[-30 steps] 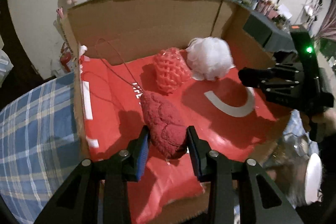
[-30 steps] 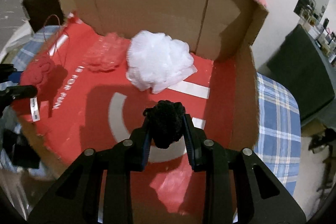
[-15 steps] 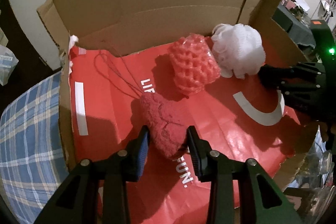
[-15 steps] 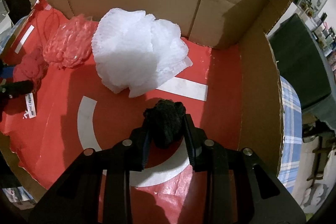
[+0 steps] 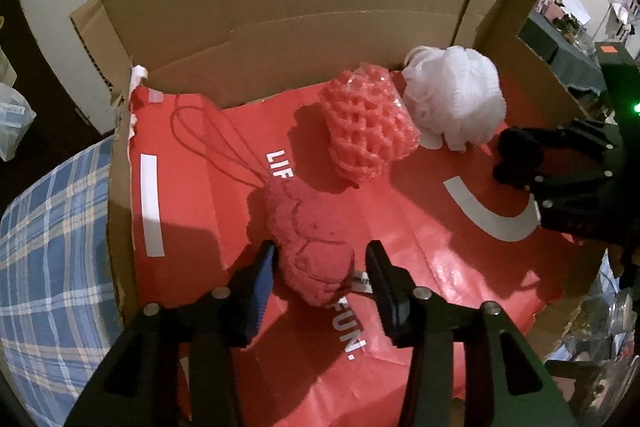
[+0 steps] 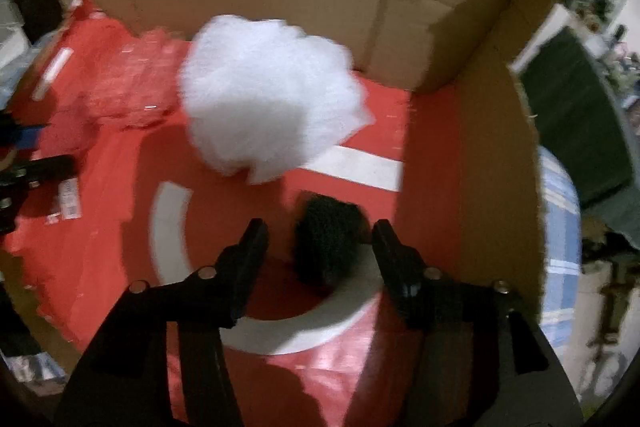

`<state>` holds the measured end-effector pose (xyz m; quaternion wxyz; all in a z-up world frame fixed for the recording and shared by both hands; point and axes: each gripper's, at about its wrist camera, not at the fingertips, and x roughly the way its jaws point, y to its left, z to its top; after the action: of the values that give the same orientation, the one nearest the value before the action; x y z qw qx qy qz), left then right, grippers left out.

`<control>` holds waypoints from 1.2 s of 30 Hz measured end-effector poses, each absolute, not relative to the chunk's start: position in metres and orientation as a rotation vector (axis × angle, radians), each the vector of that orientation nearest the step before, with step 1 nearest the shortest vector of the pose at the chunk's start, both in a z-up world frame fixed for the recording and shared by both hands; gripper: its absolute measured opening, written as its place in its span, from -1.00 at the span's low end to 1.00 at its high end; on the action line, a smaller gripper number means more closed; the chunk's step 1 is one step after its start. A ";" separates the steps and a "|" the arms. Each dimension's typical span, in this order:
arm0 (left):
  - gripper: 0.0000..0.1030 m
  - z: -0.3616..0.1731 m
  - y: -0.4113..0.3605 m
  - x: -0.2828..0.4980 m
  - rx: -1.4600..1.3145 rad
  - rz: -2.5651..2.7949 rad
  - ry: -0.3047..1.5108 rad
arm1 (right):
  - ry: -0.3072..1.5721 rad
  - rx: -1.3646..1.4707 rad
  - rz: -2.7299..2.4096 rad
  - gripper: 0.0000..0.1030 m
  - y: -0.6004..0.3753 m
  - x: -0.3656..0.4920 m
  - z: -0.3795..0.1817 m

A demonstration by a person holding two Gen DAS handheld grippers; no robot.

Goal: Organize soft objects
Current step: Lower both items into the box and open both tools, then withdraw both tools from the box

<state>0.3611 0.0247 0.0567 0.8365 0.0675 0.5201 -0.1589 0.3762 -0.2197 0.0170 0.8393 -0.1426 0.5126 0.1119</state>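
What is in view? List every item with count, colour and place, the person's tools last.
cardboard box: 1, brown, open, holding everything below
red sheet: 1, red with white print, lining the box floor
red plush piece: 1, dark red, on the sheet between the left tool's jaws
pink mesh sponge: 1, pink, mid-box
white bath pouf: 1, white, right of the sponge
black pom-pom: 1, black, between the right tool's jaws
plaid cloth: 1, blue, under the box
left tool: 1, black, jaws opening
right tool: 1, black, jaws opening
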 end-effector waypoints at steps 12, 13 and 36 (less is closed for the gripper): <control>0.67 0.110 0.031 0.312 0.087 -0.354 0.950 | 0.979 -0.284 0.245 0.36 -0.216 0.342 0.062; 0.69 0.114 0.032 0.309 0.081 -0.351 0.941 | 0.968 -0.285 0.244 0.36 -0.215 0.337 0.067; 0.99 0.204 0.048 0.125 -0.032 -0.392 0.533 | 0.546 -0.212 0.228 0.66 -0.235 0.128 0.183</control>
<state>0.1254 0.0476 0.2041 0.9457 -0.0159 0.2615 -0.1925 0.1277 -0.2353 0.1830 0.9510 -0.1043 0.2685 0.1122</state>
